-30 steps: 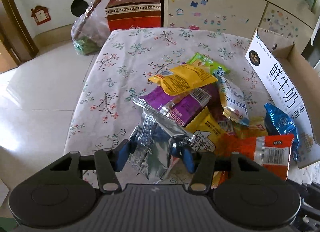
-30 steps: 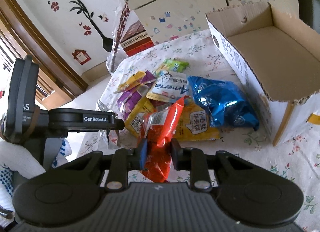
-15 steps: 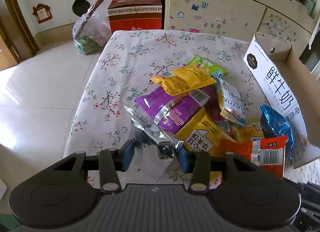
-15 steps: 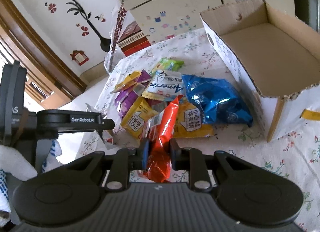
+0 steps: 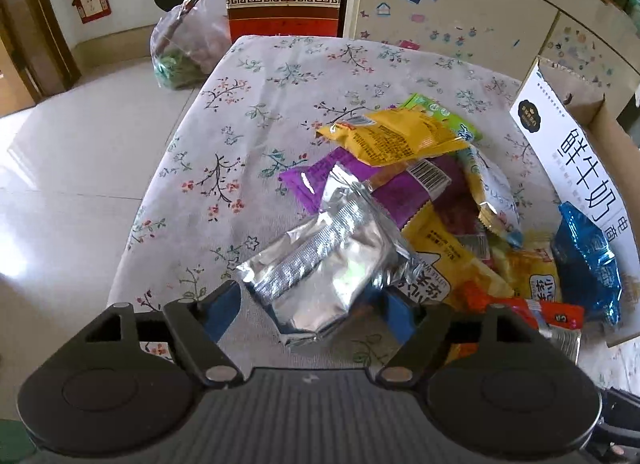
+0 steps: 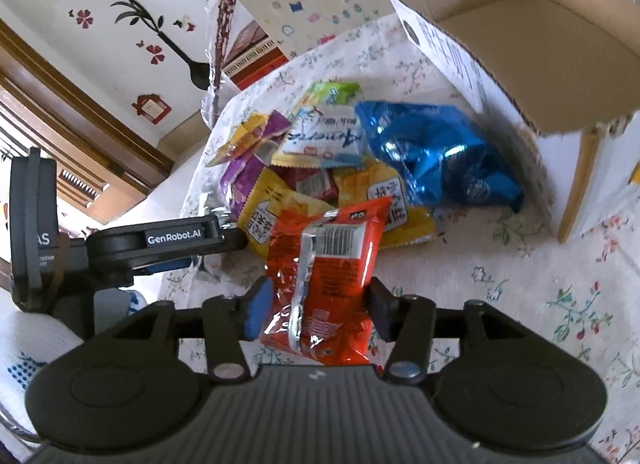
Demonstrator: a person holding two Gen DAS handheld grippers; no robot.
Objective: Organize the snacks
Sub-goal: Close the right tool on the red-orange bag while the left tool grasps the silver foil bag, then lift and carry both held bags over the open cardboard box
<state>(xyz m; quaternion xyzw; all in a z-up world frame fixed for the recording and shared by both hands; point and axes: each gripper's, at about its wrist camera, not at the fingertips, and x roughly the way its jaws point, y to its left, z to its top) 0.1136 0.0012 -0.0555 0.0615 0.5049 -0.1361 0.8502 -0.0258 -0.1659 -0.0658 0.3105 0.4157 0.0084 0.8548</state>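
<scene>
Silver foil packet [image 5: 320,264] now lies loose between my left gripper [image 5: 312,304] fingers, which have spread open since a second ago. My right gripper [image 6: 316,308] has also widened, releasing the red snack packet [image 6: 328,280] onto the tablecloth [image 6: 500,304]. I judge neither is any nearer the cardboard box [image 6: 540,43], so both need regrasping.

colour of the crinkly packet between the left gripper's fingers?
Silver foil packet, unprinted on the visible side; clearest in the left wrist view.

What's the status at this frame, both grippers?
Left gripper open, silver packet loose between fingers. Right gripper open around red packet. Cardboard box empty, approach unobstructed.
</scene>
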